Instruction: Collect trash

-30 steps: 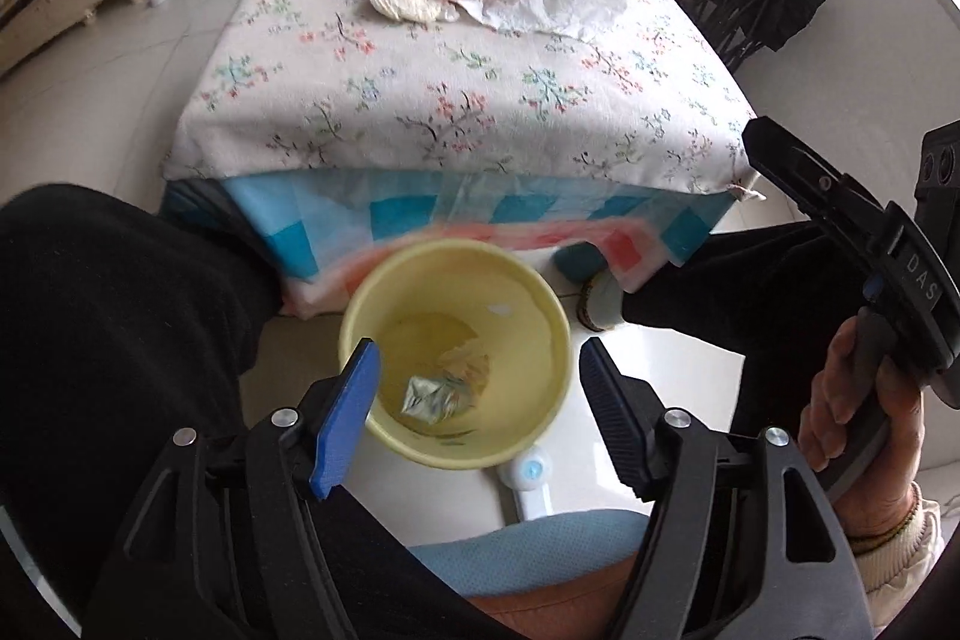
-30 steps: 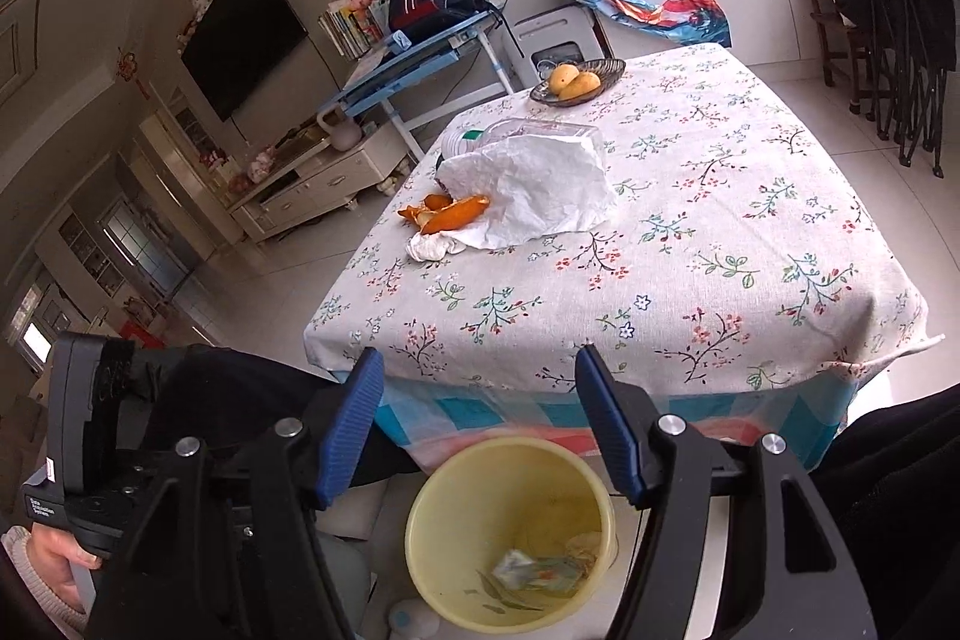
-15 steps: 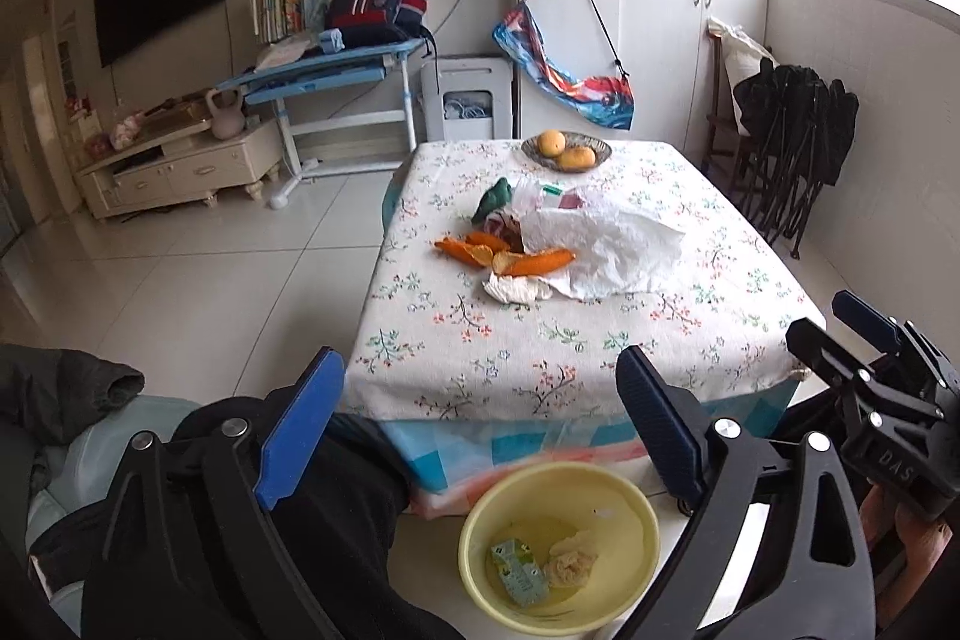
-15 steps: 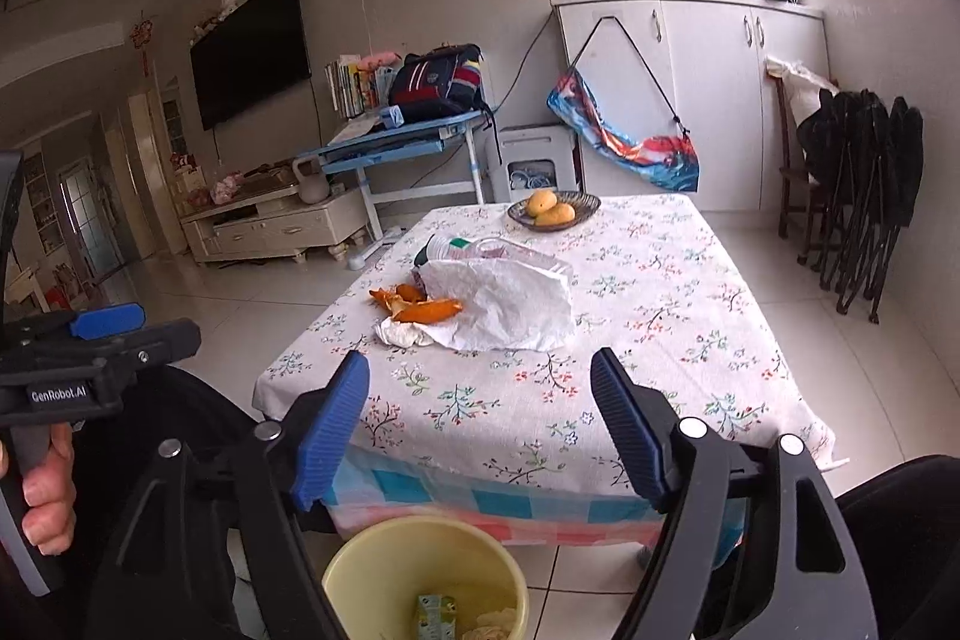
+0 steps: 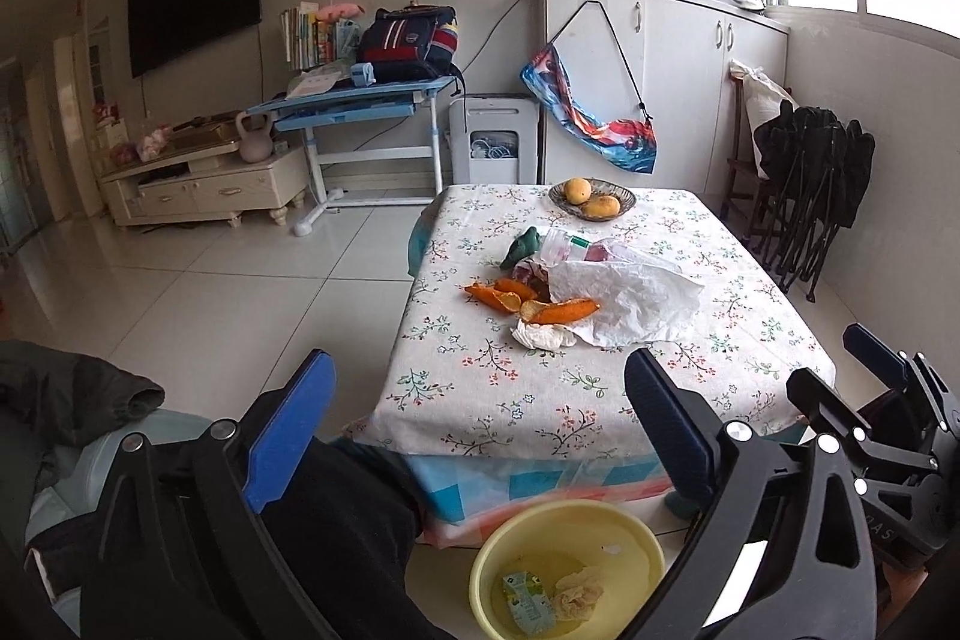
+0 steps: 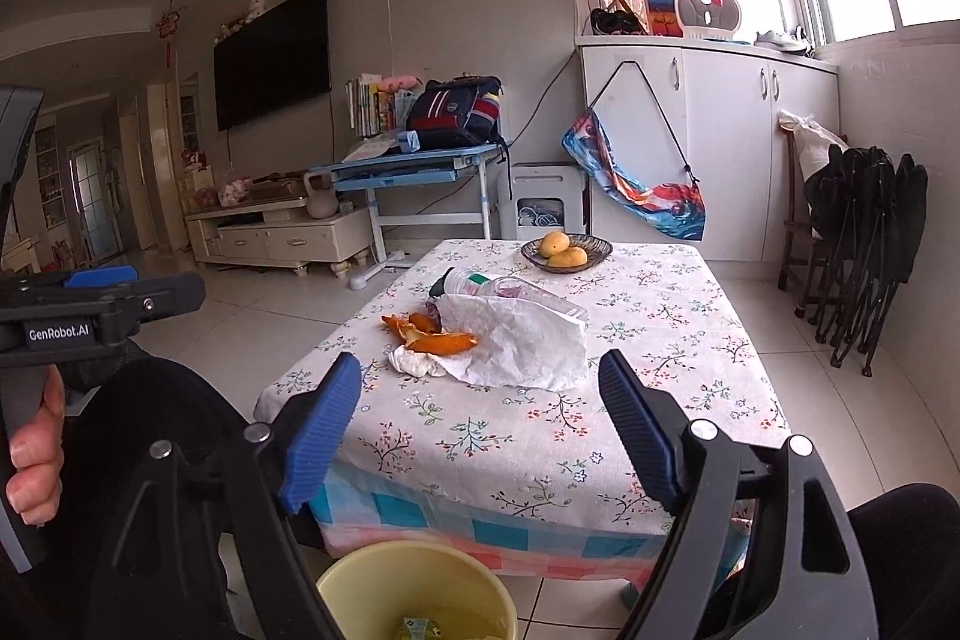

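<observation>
Grippers both empty. My left gripper (image 5: 474, 436) has jaws opening, already wide, nothing between them; my right gripper (image 6: 480, 430) stands well apart, also holding nothing. Yellow bin (image 5: 567, 565) sits on the floor just below the table's near edge, with a small green carton (image 5: 528, 601) and a crumpled wad (image 5: 579, 598) inside. On the floral tablecloth (image 6: 540, 436) I see orange peels (image 6: 429, 334), a white tissue (image 6: 417, 361), a white paper bag (image 6: 522, 340) and a plastic bottle (image 6: 510, 292) lying behind it.

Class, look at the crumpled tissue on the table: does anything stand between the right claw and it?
Nothing visible does. The right claw is open and empty, and only bare tablecloth lies before the crumpled tissue.
</observation>
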Demonstrator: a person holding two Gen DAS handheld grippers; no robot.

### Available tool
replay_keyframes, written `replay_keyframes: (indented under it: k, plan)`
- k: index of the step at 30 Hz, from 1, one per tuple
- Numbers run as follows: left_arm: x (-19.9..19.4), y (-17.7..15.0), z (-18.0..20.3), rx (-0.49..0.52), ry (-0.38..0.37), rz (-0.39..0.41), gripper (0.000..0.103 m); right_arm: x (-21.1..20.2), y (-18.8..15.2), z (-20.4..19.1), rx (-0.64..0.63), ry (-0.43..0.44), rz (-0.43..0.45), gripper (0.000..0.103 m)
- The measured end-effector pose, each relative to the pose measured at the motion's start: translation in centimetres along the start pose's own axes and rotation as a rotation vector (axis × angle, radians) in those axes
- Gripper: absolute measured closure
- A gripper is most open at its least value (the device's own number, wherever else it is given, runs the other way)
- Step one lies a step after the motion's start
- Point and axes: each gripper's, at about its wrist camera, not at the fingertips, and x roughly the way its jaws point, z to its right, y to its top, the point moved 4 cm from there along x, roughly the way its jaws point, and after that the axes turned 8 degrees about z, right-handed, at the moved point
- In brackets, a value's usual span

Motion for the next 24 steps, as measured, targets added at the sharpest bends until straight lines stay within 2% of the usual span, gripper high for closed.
replay_keyframes:
  k: [24]
  plan:
    - [-0.3,0.2,-0.4,0.004,0.019,0.019,0.007,0.2,0.0,-1.3,-0.021,0.030,-0.005,0.025]
